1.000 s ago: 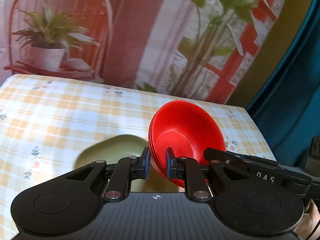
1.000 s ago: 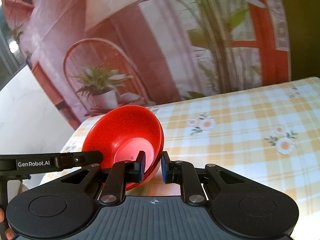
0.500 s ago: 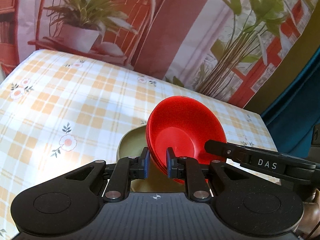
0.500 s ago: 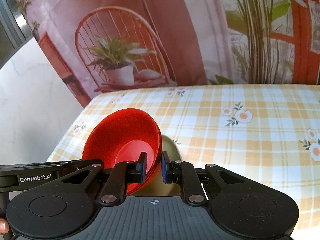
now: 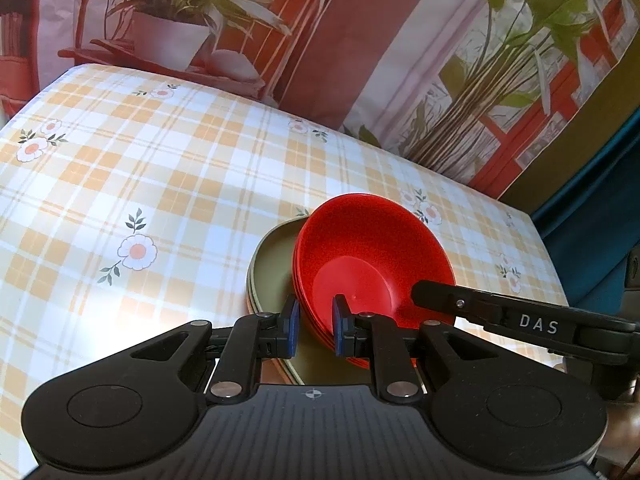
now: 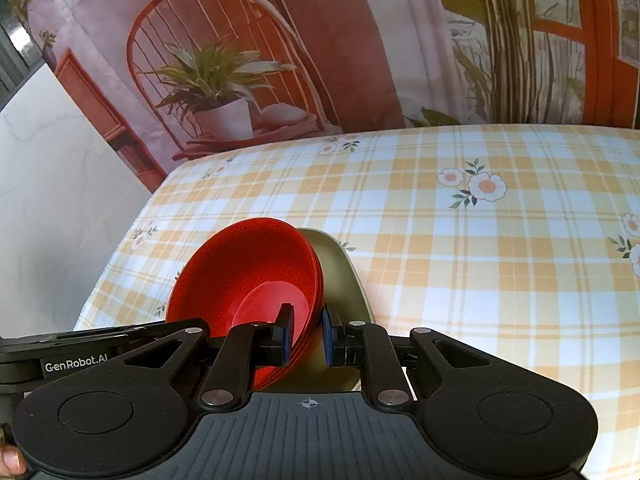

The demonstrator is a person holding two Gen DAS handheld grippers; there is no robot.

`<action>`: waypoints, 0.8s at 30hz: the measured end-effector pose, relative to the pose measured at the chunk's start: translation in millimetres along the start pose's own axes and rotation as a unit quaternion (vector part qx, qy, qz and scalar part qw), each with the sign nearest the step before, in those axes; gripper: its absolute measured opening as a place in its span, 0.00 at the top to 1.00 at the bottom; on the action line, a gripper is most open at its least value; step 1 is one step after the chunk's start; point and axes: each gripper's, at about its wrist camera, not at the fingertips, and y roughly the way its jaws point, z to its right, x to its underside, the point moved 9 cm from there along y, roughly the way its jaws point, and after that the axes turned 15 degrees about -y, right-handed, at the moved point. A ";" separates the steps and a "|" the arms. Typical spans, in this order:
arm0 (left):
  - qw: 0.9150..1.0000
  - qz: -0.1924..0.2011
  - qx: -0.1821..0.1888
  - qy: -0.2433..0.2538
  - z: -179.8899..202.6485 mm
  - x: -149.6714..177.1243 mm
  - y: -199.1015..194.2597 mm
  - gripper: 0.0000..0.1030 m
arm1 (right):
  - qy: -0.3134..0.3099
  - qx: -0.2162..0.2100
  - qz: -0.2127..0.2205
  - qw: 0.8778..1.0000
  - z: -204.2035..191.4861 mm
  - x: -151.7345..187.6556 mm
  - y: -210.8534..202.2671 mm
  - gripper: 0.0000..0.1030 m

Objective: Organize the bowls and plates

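A stack of red bowls (image 5: 372, 264) is held from both sides, tilted, just over an olive-green plate (image 5: 272, 264) on the checked tablecloth. My left gripper (image 5: 314, 330) is shut on the stack's near rim. My right gripper (image 6: 306, 334) is shut on the opposite rim of the red bowls (image 6: 248, 268), with the olive plate (image 6: 340, 276) behind them. The right gripper's arm shows in the left wrist view (image 5: 520, 322). Whether the bowls touch the plate is hidden.
The table (image 5: 160, 168) carries a yellow plaid cloth with flower prints. A printed backdrop (image 6: 280, 40) with a chair and plants stands behind its far edge. A teal curtain (image 5: 600, 200) hangs at the right. A white wall (image 6: 52, 180) is at the left.
Both grippers have come down with the red bowls toward the olive plate. The views have tilted down, so more of the tablecloth shows.
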 end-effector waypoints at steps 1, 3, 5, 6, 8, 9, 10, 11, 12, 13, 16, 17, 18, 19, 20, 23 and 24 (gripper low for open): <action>1.000 0.000 0.000 0.000 0.0 -0.4 0.3 0.82 | 0.001 0.000 0.000 1.000 0.1 -0.4 0.5 0.85; 1.000 0.000 -0.001 0.003 0.9 -0.3 0.3 0.82 | 0.001 0.002 -0.002 1.000 0.2 -0.5 1.3 0.85; 1.000 0.001 -0.002 0.006 1.7 -0.5 0.7 0.82 | 0.002 0.003 -0.004 1.000 1.0 0.1 2.5 0.85; 1.000 0.001 -0.002 0.006 2.5 -0.7 1.5 0.82 | 0.004 0.002 -0.005 1.000 1.8 0.4 3.1 0.85; 1.000 0.001 -0.001 0.005 2.7 -1.5 2.0 0.81 | 0.010 0.000 -0.004 1.000 4.0 0.6 4.5 0.86; 1.000 0.001 -0.002 0.006 2.8 -1.6 2.5 0.81 | 0.011 -0.001 -0.004 1.000 4.8 1.0 5.2 0.86; 1.000 0.001 -0.003 0.007 2.8 -1.6 2.8 0.81 | 0.012 -0.001 -0.004 1.000 5.2 1.2 5.8 0.86; 1.000 0.002 -0.003 0.008 2.7 -1.4 2.7 0.81 | 0.012 -0.002 -0.004 1.000 5.4 1.4 6.3 0.86; 1.000 0.002 -0.002 0.008 2.7 -1.4 2.8 0.80 | 0.012 -0.002 -0.004 1.000 5.5 1.5 6.4 0.86; 1.000 0.001 -0.002 0.007 2.4 -1.4 3.1 0.80 | 0.013 -0.002 -0.004 1.000 5.8 1.8 7.0 0.86; 1.000 0.001 -0.003 0.007 2.6 -1.3 3.3 0.80 | 0.028 -0.007 -0.002 1.000 7.8 2.9 8.0 0.86; 1.000 0.002 -0.004 0.007 2.9 -1.3 3.3 0.80 | 0.033 -0.009 -0.001 0.999 8.6 3.4 8.2 0.86; 1.000 0.002 -0.004 0.008 3.1 -1.5 3.3 0.80 | 0.034 -0.010 -0.001 0.999 8.8 3.6 8.3 0.86; 1.000 0.003 -0.005 0.008 3.4 -1.4 3.3 0.80 | 0.033 -0.009 -0.001 0.999 8.6 3.6 8.3 0.86; 1.000 0.003 -0.006 0.010 3.7 -1.4 3.3 0.80 | 0.032 -0.008 -0.001 0.999 9.0 3.6 8.3 0.86; 1.000 0.005 -0.009 0.014 4.8 -1.4 3.0 0.80 | 0.021 0.001 0.001 1.000 7.3 2.2 7.9 0.86; 1.000 0.007 -0.011 0.018 5.3 -1.8 3.0 0.80 | 0.015 0.005 0.002 1.000 6.2 1.3 7.2 0.86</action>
